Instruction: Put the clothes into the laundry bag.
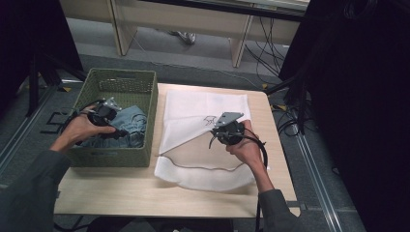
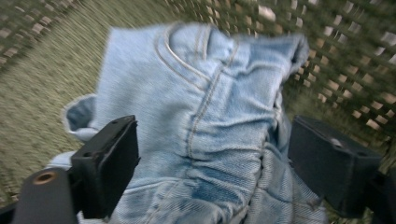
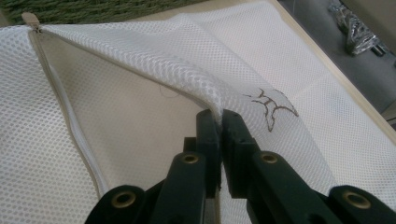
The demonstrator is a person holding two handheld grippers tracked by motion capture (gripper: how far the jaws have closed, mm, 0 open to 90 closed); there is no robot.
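Denim jeans (image 2: 205, 126), light blue and crumpled, down in the green woven basket (image 1: 145, 96) at the left side of the desk (image 1: 145, 191). Left hand-held gripper (image 1: 118, 131) inside that basket, right over the jeans, jaws wide apart with the bunched fabric sitting between them; in the left gripper view, pads (image 2: 109, 163) either side of the denim, not clearly pressing on it, picture a bit blurry. Basket weave visible behind and to the right of the jeans there. White mesh laundry bag (image 1: 208, 166) spread flat on the desk just right of the basket, covering most of the middle, zipper (image 3: 56, 93) running along its open edge. Right hand-held gripper (image 1: 212, 141) over the middle of the bag, jaws pinched together on the upper layer of mesh, lifting that edge up off the lower layer so the mouth gapes toward the basket side. Small brown line-drawn logo (image 3: 273, 105) on the mesh just right of the pinch point. Zipper pull (image 3: 30, 19) at the far end of the opening, close to the basket. Person's hands and grey sleeves coming in from the near edge.
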